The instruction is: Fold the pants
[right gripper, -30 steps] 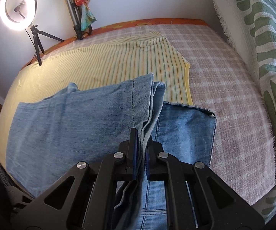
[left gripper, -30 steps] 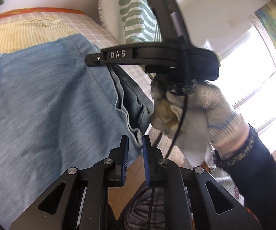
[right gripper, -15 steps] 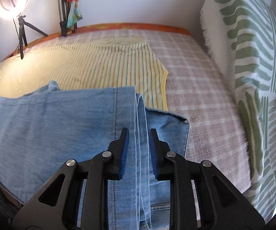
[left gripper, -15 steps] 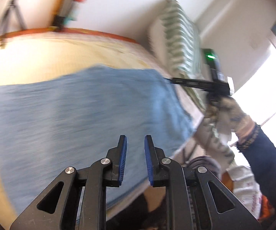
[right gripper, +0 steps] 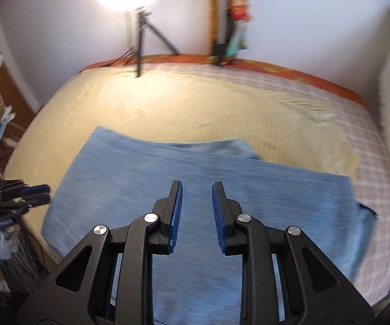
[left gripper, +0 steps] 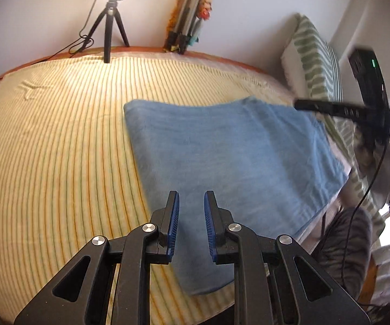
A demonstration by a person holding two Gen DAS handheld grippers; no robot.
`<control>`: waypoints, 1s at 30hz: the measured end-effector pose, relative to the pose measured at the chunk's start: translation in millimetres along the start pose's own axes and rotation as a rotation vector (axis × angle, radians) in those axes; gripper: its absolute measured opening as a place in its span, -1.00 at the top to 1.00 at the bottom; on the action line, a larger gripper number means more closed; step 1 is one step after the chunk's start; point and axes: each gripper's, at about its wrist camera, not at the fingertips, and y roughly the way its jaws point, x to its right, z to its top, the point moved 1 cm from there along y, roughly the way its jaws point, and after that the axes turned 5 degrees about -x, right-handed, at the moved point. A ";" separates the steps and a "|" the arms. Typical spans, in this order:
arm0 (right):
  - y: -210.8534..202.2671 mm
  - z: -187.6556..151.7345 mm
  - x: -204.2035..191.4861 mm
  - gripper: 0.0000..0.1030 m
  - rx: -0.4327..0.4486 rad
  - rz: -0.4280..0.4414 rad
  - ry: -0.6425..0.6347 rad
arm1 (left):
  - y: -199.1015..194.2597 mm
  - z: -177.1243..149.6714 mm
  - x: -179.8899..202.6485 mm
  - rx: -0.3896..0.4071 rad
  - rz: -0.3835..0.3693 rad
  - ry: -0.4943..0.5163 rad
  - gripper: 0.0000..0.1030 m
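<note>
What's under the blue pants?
The pants lie on a yellow striped sheet spread over the bed; one end reaches the pink checked cover. Anything directly beneath the denim is hidden.

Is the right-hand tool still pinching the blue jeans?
No, the right gripper is open with nothing between its fingers, above the jeans lying flat on the bed.

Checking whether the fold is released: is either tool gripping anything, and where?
Nothing is held. Left tool and right tool are both open above the folded blue denim pants.
</note>
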 end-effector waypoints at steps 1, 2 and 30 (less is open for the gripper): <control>8.5 3.0 -14.9 0.56 -0.008 0.018 -0.024 | 3.1 -5.5 1.5 -0.014 0.021 0.021 0.67; 15.4 5.7 -24.8 0.56 -0.015 0.034 -0.041 | 5.1 -11.5 1.8 -0.029 0.045 0.039 0.67; 156.6 86.5 -153.7 0.56 -0.192 0.177 -0.080 | -7.4 -52.7 -38.6 0.035 -0.071 -0.226 0.51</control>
